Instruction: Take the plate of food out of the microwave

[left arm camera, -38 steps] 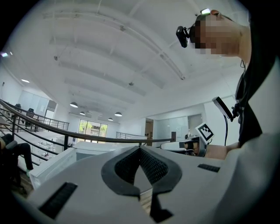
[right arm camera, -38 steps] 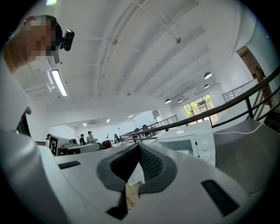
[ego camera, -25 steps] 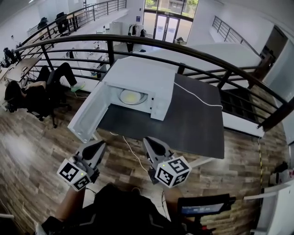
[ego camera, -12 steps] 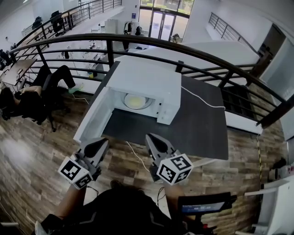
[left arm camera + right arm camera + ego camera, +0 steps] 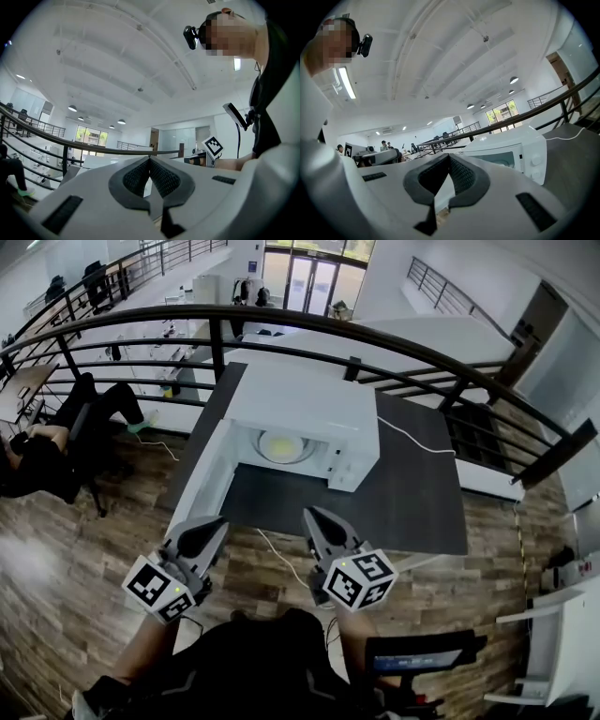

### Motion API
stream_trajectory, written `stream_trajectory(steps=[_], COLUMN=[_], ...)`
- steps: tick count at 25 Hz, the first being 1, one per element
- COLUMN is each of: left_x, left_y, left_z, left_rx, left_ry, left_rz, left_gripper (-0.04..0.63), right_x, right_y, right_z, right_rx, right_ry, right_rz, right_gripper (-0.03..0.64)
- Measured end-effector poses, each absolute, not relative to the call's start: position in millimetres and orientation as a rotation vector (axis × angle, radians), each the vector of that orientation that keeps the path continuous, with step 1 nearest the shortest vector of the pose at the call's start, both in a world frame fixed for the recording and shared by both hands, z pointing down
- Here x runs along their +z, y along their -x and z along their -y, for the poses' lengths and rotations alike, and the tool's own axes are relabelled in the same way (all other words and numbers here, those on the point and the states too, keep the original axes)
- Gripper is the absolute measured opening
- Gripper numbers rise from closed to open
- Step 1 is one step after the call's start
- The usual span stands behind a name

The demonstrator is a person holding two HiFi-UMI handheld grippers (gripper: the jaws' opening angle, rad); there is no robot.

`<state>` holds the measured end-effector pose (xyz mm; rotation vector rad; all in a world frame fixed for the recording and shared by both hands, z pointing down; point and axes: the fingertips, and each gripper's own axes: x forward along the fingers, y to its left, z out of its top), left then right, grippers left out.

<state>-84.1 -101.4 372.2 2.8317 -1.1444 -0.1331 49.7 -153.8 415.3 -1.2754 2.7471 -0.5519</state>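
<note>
one microwave [image 5: 302, 409] on one dark table [image 5: 412, 507], door [image 5: 202, 491] open, one plate of food [image 5: 281, 444] inside; left gripper [image 5: 210, 527] and right gripper [image 5: 313, 519] both closed, empty.

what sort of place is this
Likely an open-plan office, on an upper mezzanine: a curved black railing overlooks a lower floor with glass doors, a person sits at a desk on the left, and a white microwave stands on a dark table.

open-plan office bldg, mezzanine lvl: curved dark railing [image 5: 281, 320] overlooks lower floor w/ glass entrance doors [image 5: 302, 282]; desk [image 5: 21, 381], seated person [image 5: 42, 446], ceiling strip lights [image 5: 347, 83].
</note>
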Motion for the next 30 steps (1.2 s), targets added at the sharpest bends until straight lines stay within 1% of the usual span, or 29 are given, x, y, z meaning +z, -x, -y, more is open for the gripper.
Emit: stream_trajectory(steps=[8,16,19,23,26,28,30], left_x=[361.8,360.2,366.3,358.5,368.3,368.6,366.5], left_y=[105.0,94.6,95.1,89.8,92.1,91.9,90.4], left_z=[114.6,154.6,170.1,191.2,203.6,209.1,212.4], left_rx=[-0.178,-0.208,-0.152,-0.178,-0.098,-0.098,-0.1], left_ry=[-2.834,-2.803,-2.779,-2.781,-2.761,-2.757,-2.765], left_rz=[1.135,1.194,1.239,1.256,1.301,1.319,1.329], left_gripper=[0.005,0.005,0.005,0.005,0.005,0.005,0.005], right_x=[409.5,438.6,446.4,460.4,475.6,486.8,498.6], right_y=[-30.6,-38.3,-37.6,-40.6,-46.4,-47.7,-48.0], right_z=[173.5,232.5,254.6,282.9,301.4,310.6,318.1], right_rx=[-0.572,-0.649,-0.655,-0.704,-0.76,-0.803,-0.861], right_ry=[1.295,1.292,1.295,1.295,1.322,1.322,1.314], right_rz=[-2.75,-2.736,-2.751,-2.746,-2.72,-2.71,-2.696], right_gripper=[0.0,0.0,0.0,0.0,0.0,0.0,0.025])
